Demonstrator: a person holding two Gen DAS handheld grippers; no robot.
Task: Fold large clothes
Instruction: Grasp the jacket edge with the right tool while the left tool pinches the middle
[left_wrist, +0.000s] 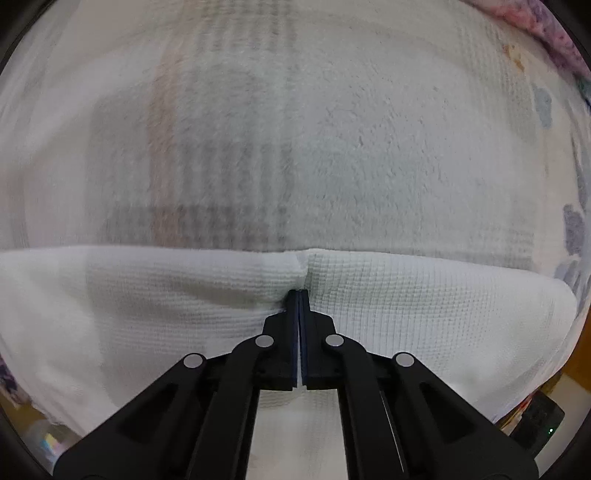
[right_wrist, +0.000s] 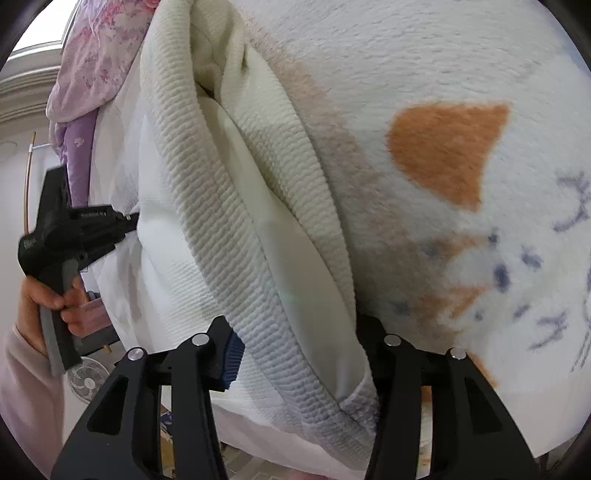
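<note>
Pinching white waffle garment (left_wrist: 406, 295), left gripper (left_wrist: 298, 295) fingers closed.

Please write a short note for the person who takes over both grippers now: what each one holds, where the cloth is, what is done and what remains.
Left gripper: shut, pinching the white waffle-knit garment at its folded edge.
Right gripper: jaws around a thick bunched fold of the same garment; whether the pads press it is unclear.
The garment lies on a fleece blanket.
Done: both edges taken.
Left: carry the fold over and smooth it.
</note>
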